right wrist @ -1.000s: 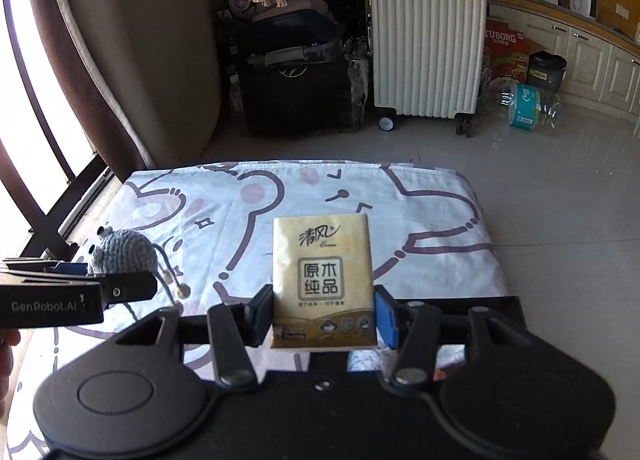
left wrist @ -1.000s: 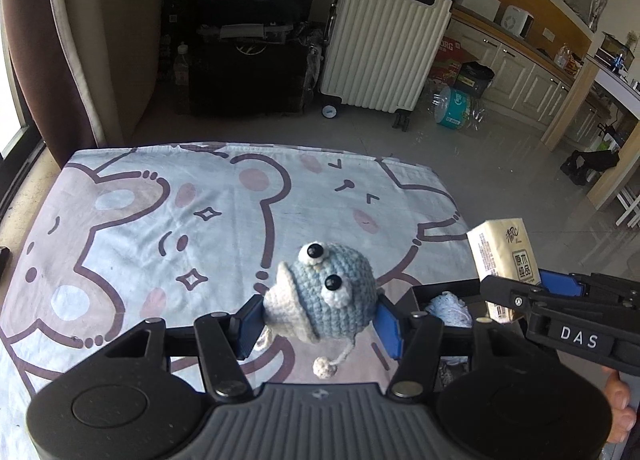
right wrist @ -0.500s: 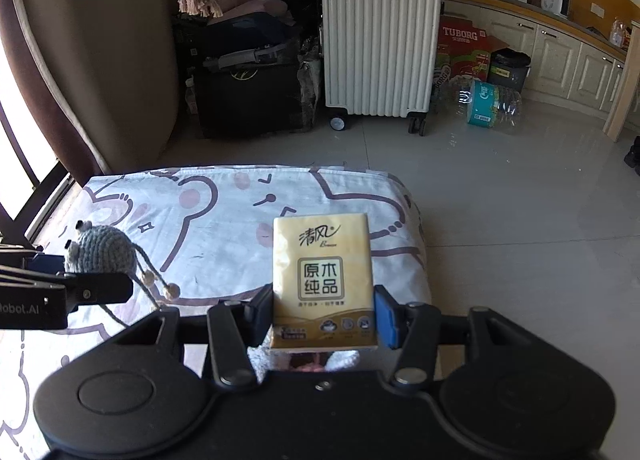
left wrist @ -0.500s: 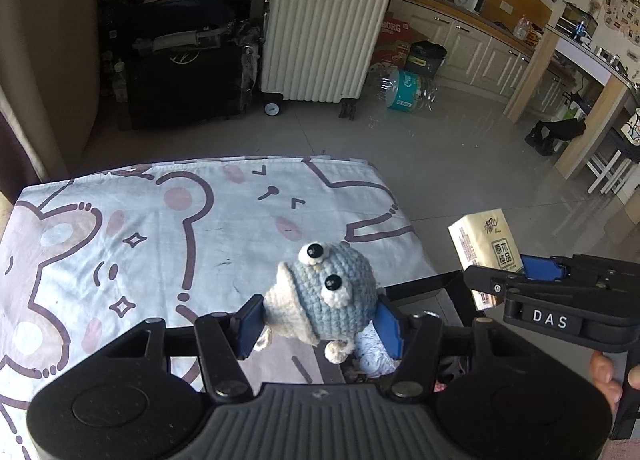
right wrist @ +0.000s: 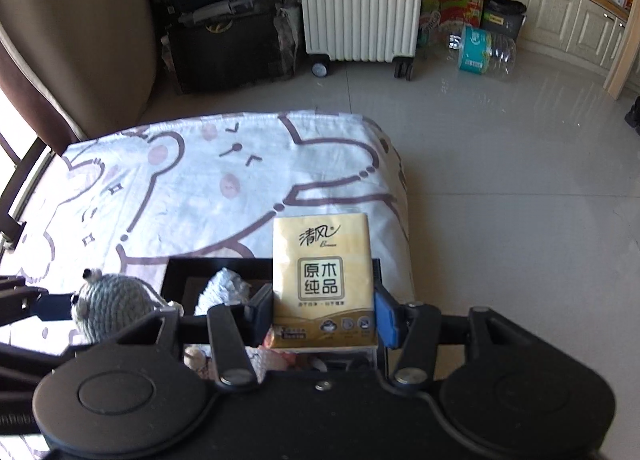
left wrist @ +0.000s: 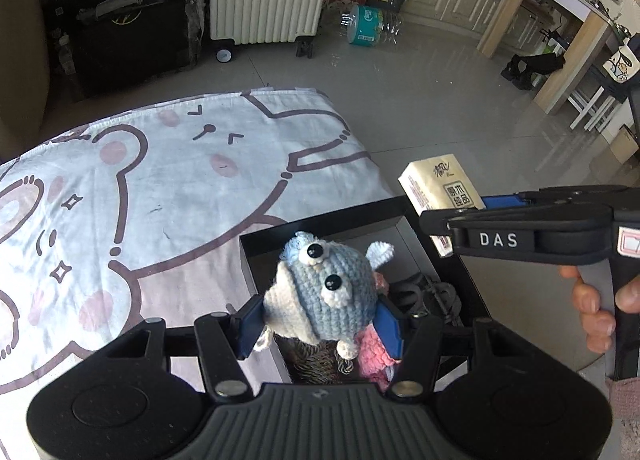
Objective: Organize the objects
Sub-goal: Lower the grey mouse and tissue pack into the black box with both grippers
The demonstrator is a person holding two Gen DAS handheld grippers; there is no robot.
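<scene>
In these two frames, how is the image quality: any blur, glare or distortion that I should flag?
Left wrist view: sharp, with strong fisheye bending at the edges; the crocheted toy in the left gripper is crisp, and the floor shows mild glare. Right wrist view: softer, the bedsheet print slightly smeared; the tissue pack in the right gripper stays readable; the left edge is overexposed.

Both grippers have shifted toward 3 o'clock across the bear-print cloth (left wrist: 168,188). The crocheted toy (left wrist: 328,300) in the left gripper (left wrist: 320,326) now hangs over the black box (left wrist: 320,222), and the tissue pack (right wrist: 323,280) in the right gripper (right wrist: 323,318) sits above that box's 3 o'clock edge.
</scene>
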